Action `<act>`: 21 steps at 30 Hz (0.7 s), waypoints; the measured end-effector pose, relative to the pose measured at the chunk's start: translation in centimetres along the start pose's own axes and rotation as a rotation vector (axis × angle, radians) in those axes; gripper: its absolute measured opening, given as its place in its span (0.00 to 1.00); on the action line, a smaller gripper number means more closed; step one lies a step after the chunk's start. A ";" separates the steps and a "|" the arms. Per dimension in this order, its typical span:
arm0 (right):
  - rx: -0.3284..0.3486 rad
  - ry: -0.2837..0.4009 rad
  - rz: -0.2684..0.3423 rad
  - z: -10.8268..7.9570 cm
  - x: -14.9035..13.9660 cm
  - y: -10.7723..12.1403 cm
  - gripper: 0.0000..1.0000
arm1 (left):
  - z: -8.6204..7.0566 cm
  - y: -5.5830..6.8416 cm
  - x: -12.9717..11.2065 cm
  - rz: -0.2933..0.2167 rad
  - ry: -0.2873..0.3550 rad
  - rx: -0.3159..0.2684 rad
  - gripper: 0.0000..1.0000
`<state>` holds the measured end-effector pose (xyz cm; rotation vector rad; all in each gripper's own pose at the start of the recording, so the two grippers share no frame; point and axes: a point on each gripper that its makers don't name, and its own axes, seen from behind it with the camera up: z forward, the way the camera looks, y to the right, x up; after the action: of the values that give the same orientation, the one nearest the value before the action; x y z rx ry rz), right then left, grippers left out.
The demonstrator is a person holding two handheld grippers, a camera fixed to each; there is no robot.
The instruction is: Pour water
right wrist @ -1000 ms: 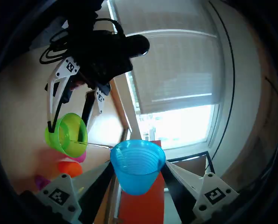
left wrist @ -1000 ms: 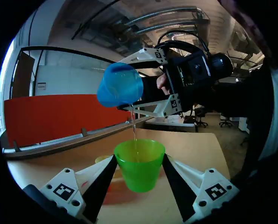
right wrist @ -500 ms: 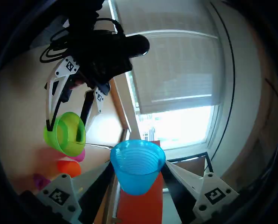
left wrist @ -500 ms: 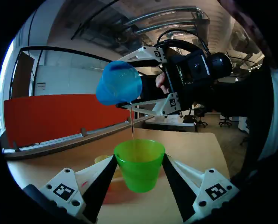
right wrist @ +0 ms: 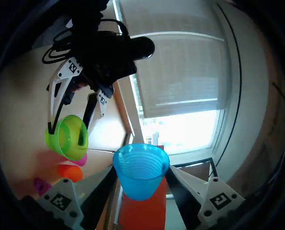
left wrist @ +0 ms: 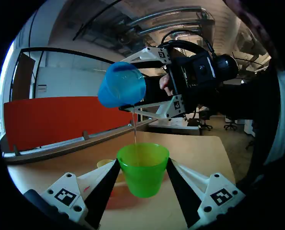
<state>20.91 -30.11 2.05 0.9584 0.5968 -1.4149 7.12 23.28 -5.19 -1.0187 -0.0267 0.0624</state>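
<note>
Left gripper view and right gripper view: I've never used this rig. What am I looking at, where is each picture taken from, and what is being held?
There is no robot arm here. A person holds a two-finger tool in each hand, and a fisheye camera rides on each tool, looking along its fingers.

The left gripper view looks out from the left tool, which is shut on an upright green cup. Across from it you see the right tool, with the person's hand behind it.

The right gripper view looks out from the right tool, which is shut on a blue cup. That cup is tipped, so the room looks turned. A thin stream of water falls from the blue cup into the green cup.

Below is a wooden table with an orange cup on it.
</note>
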 end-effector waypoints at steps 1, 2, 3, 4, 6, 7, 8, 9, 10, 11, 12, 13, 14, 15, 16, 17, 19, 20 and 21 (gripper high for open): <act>0.000 0.000 -0.002 0.0 0.0 0.0 0.89 | 0.0 0.0 0.0 0.002 -0.001 0.001 0.85; -0.001 0.000 -0.004 0.0 0.1 0.0 0.89 | 0.0 0.0 -0.1 0.003 -0.002 0.002 0.85; 0.000 -0.001 -0.006 0.0 0.1 0.0 0.89 | 0.0 0.0 -0.1 0.004 -0.003 0.002 0.85; 0.000 -0.001 -0.007 0.0 0.1 0.0 0.89 | 0.0 0.0 -0.1 0.004 -0.004 0.001 0.85; 0.001 -0.001 -0.011 -0.1 0.2 0.0 0.89 | 0.0 0.0 -0.1 0.004 -0.005 0.001 0.85; 0.001 -0.001 -0.013 -0.1 0.3 -0.1 0.89 | 0.0 0.0 -0.1 0.004 -0.004 0.000 0.85; 0.001 -0.001 -0.015 -0.1 0.3 -0.1 0.89 | 0.0 -0.1 -0.1 0.003 -0.004 0.000 0.85; 0.001 -0.001 -0.017 -0.1 0.4 -0.1 0.89 | 0.0 -0.1 -0.1 0.002 -0.003 0.001 0.85; 0.001 -0.001 -0.019 -0.1 0.4 -0.1 0.89 | 0.0 -0.2 0.0 0.000 -0.002 0.001 0.85; 0.001 -0.001 -0.021 -0.1 0.5 -0.1 0.89 | 0.0 -0.2 0.0 -0.001 -0.002 0.002 0.85; 0.001 -0.001 -0.023 -0.1 0.5 -0.2 0.89 | 0.0 -0.2 0.0 -0.002 -0.001 0.003 0.85; 0.001 -0.001 -0.024 -0.1 0.6 -0.2 0.89 | 0.0 -0.2 0.0 -0.002 -0.001 0.003 0.85; 0.001 -0.001 -0.026 -0.1 0.6 -0.2 0.89 | 0.0 -0.2 0.0 -0.002 -0.001 0.003 0.85; 0.001 -0.002 -0.027 -0.2 0.7 -0.2 0.89 | 0.0 -0.2 -0.1 -0.001 -0.001 0.003 0.85; 0.001 -0.002 -0.028 -0.2 0.7 -0.2 0.89 | 0.0 -0.2 -0.1 0.000 -0.002 0.002 0.85; 0.001 -0.002 -0.028 -0.2 0.8 -0.2 0.89 | 0.1 -0.1 -0.1 0.001 -0.002 0.001 0.85; 0.000 -0.001 -0.032 -0.3 0.9 -0.2 0.89 | 0.1 -0.1 -0.1 0.003 -0.003 0.002 0.85; 0.000 -0.001 -0.035 -0.3 1.0 -0.2 0.89 | 0.1 -0.2 -0.1 0.003 -0.004 0.002 0.85; 0.000 -0.001 -0.037 -0.3 1.1 -0.3 0.89 | 0.1 -0.2 -0.1 0.003 -0.004 0.002 0.85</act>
<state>20.82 -30.39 0.94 0.9515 0.6166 -1.4483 7.06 23.24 -5.02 -1.0163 -0.0286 0.0673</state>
